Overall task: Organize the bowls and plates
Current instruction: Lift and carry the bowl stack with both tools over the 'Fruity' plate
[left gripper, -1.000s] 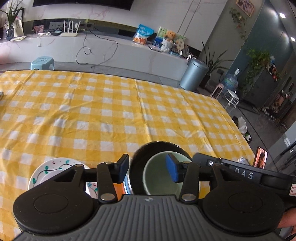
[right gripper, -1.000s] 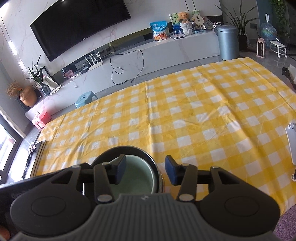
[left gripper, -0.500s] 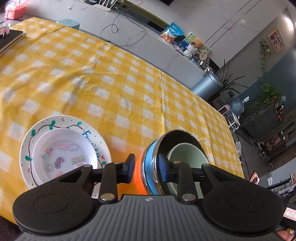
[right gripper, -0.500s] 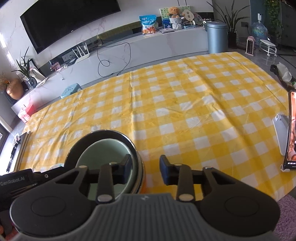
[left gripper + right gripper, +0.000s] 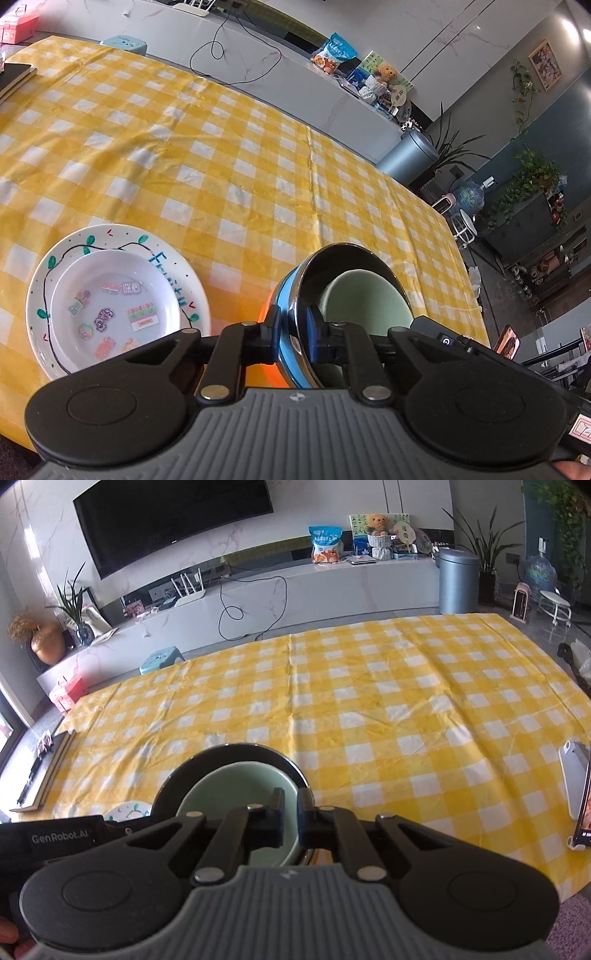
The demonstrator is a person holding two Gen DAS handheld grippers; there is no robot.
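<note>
A steel bowl (image 5: pixel 332 266) with a blue band and orange outside sits on the yellow checked tablecloth (image 5: pixel 221 166), with a pale green bowl (image 5: pixel 369 302) nested inside it. My left gripper (image 5: pixel 293 325) is closing on the steel bowl's near left rim, and its pads press the wall from both sides. My right gripper (image 5: pixel 290 808) is shut on the green bowl's (image 5: pixel 236 786) right wall, inside the steel bowl (image 5: pixel 207 760). Left of the bowls lies a white plate (image 5: pixel 110 236) painted with vines. A smaller white dish (image 5: pixel 110 295) with stickers sits on it.
A phone (image 5: pixel 585 812) leans in a white stand (image 5: pixel 574 779) at the table's right edge. Dark books (image 5: pixel 48 771) lie at the far left edge. The far half of the cloth is bare, and a grey bin (image 5: pixel 458 579) stands on the floor beyond it.
Both grippers' jaws have closed, the left on the steel bowl's rim and the right on the green bowl's wall. The left gripper sank and rolled, bringing the painted plate fully into view.
</note>
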